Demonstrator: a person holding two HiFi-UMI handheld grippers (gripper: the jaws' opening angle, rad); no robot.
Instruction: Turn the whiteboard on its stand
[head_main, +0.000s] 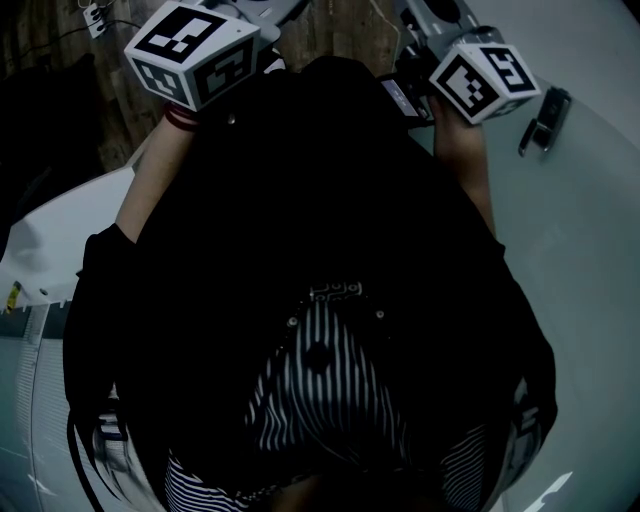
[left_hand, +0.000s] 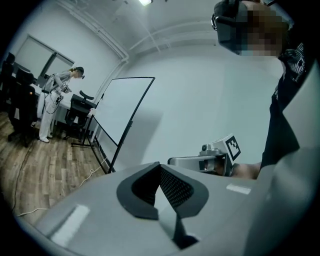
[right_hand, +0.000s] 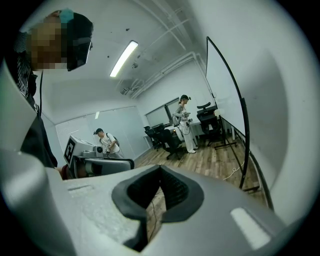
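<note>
The whiteboard (left_hand: 125, 107) stands tilted in its black stand (left_hand: 118, 145) on the wooden floor, by the white wall and some way ahead of both grippers. In the right gripper view the whiteboard (right_hand: 225, 80) fills the right side, its dark frame (right_hand: 242, 120) running down to the floor. My left gripper (left_hand: 160, 172) is shut with nothing between its pads. My right gripper (right_hand: 160, 175) is also shut and holds nothing. Each gripper shows in the other's view, level and close beside it. In the head view only their marker cubes (head_main: 192, 52) (head_main: 485, 80) show, held in front of the person's dark jacket.
A person (left_hand: 52, 102) stands by desks and black office chairs (left_hand: 80, 107) at the far end of the room. Another person (right_hand: 105, 142) stands further back. A white cable (left_hand: 55, 195) lies on the wooden floor near the stand's foot.
</note>
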